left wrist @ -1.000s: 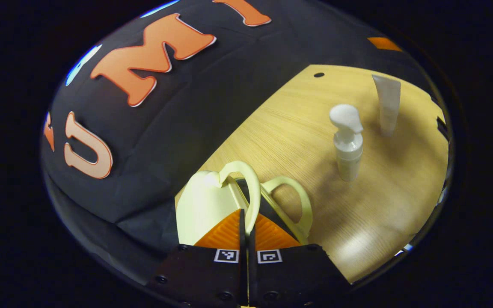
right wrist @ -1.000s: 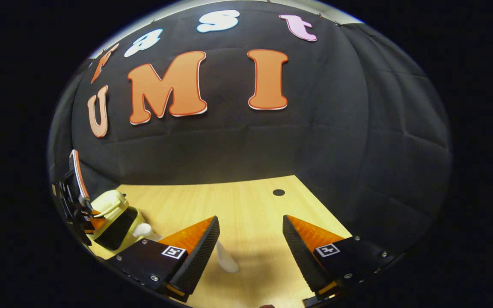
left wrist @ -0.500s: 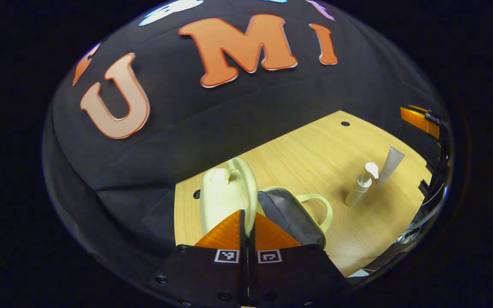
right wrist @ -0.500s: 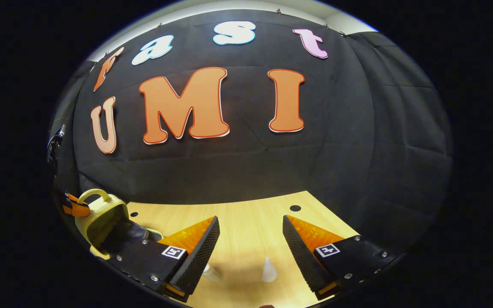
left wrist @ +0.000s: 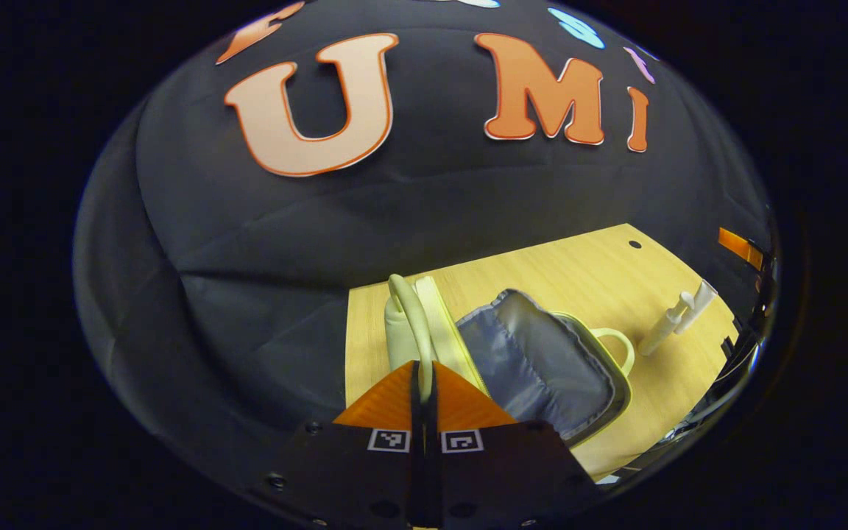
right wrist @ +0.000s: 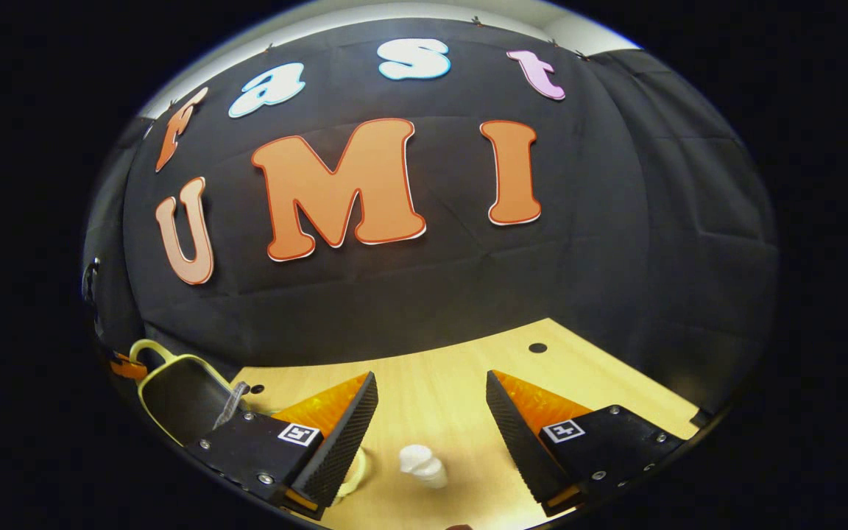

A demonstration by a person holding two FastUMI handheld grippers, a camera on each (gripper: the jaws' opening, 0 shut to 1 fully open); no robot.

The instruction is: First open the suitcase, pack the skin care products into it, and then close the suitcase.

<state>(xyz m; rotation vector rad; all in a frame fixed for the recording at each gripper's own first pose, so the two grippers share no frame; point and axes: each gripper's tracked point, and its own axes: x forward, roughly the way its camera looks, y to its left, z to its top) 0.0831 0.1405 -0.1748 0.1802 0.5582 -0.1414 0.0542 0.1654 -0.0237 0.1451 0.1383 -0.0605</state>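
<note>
Light wooden tabletop [left wrist: 542, 272] carries everything. Pale yellow soft suitcase [left wrist: 542, 361] lies open, grey lining exposed. Left gripper [left wrist: 424, 383] pinches lid's pale yellow loop handle [left wrist: 413, 316], likely holding lid raised for packing. White pump bottle [right wrist: 424, 465] stands between right gripper [right wrist: 431, 412] fingers, spread wide, probably poised to grasp. White tube [left wrist: 700, 300] stands beside bottle, unpacked.

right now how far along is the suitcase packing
Opening looks nearly done: the left gripper is shut on the lid handle and the suitcase gapes, its grey lining bare. Nothing is packed yet: the pump bottle and tube stand on the table. The right gripper hangs open above the bottle. Packing and closing remain.
</note>
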